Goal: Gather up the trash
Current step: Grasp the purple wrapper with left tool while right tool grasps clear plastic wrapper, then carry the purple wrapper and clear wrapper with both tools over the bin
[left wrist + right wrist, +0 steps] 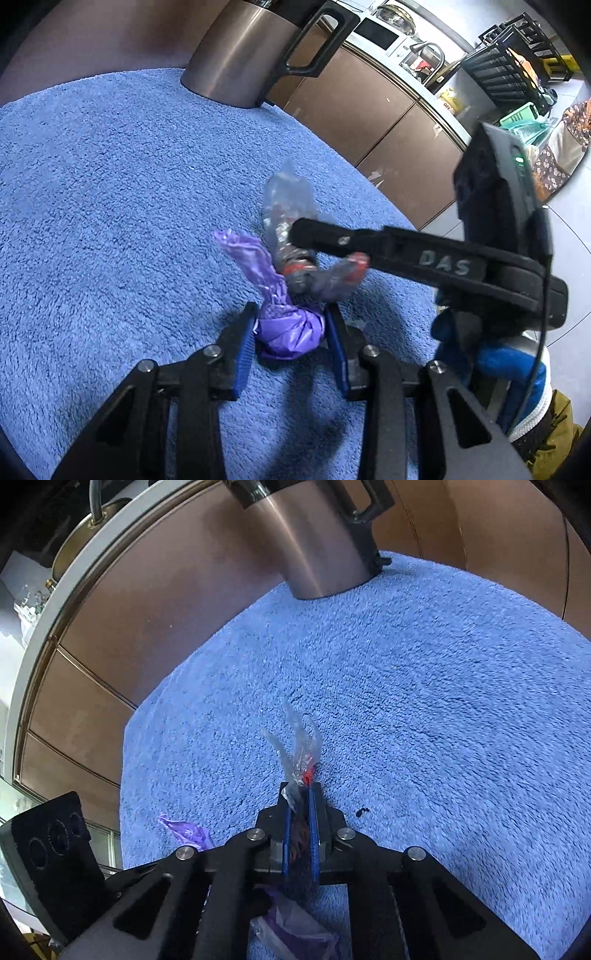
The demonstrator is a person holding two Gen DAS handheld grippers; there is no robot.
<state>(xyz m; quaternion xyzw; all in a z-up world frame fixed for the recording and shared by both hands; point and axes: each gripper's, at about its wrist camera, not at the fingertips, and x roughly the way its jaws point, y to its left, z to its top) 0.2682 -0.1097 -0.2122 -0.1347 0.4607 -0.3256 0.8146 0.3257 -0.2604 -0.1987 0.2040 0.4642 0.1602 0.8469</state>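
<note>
A knotted purple plastic bag [291, 334] lies on the blue towel mat [110, 184], and the blue pads of my left gripper [291, 314] press on its bunched end. A crumpled clear wrapper with red print [284, 199] touches the bag's neck. My right gripper [299, 232] reaches in from the right and sits on that wrapper. In the right wrist view my right gripper [301, 788] is shut on the clear wrapper [299, 746], whose loose end sticks out past the tips. Part of the purple bag [184, 834] shows at lower left.
A steel jug with a black handle [240, 55] [317, 554] stands on the mat's far side. Brown cabinet fronts [369, 103] run behind it. A blue-gloved hand [509, 369] holds the right gripper. A small dark speck [364, 812] lies on the mat [443, 701].
</note>
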